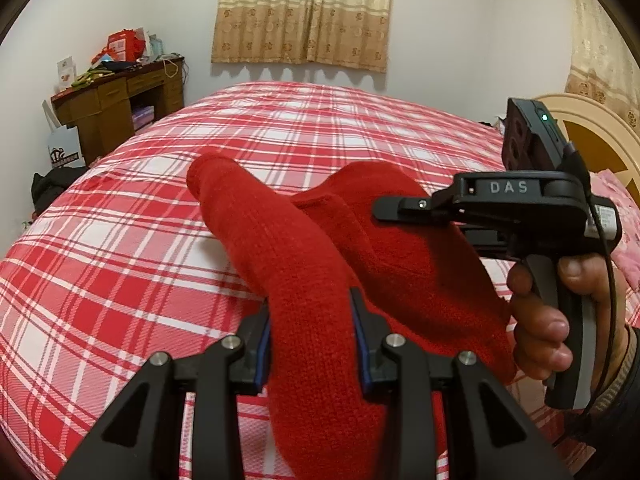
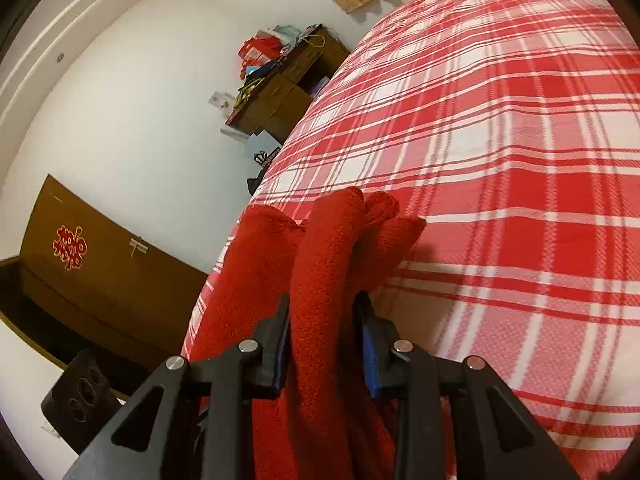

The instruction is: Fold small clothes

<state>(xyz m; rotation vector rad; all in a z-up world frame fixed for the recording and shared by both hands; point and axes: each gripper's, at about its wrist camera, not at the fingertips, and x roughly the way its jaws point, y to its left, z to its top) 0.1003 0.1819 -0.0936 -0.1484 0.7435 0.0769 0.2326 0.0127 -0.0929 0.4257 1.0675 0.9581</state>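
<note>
A small red knit garment [image 1: 360,248] hangs above the red-and-white plaid bed [image 1: 160,264]. My left gripper [image 1: 312,312] is shut on a long red sleeve-like part that runs forward between its blue-padded fingers. My right gripper [image 2: 324,320] is shut on bunched folds of the same red garment [image 2: 320,248], held just over the bed [image 2: 500,160]. In the left wrist view the right gripper's body [image 1: 520,208] and the hand holding it show at the right, its tip against the garment.
A wooden desk [image 1: 116,100] piled with bags and boxes stands at the far left corner. Curtains [image 1: 304,12] hang on the back wall. A cream and brown headboard [image 1: 596,136] is at the right. A brown door [image 2: 92,264] shows left of the bed.
</note>
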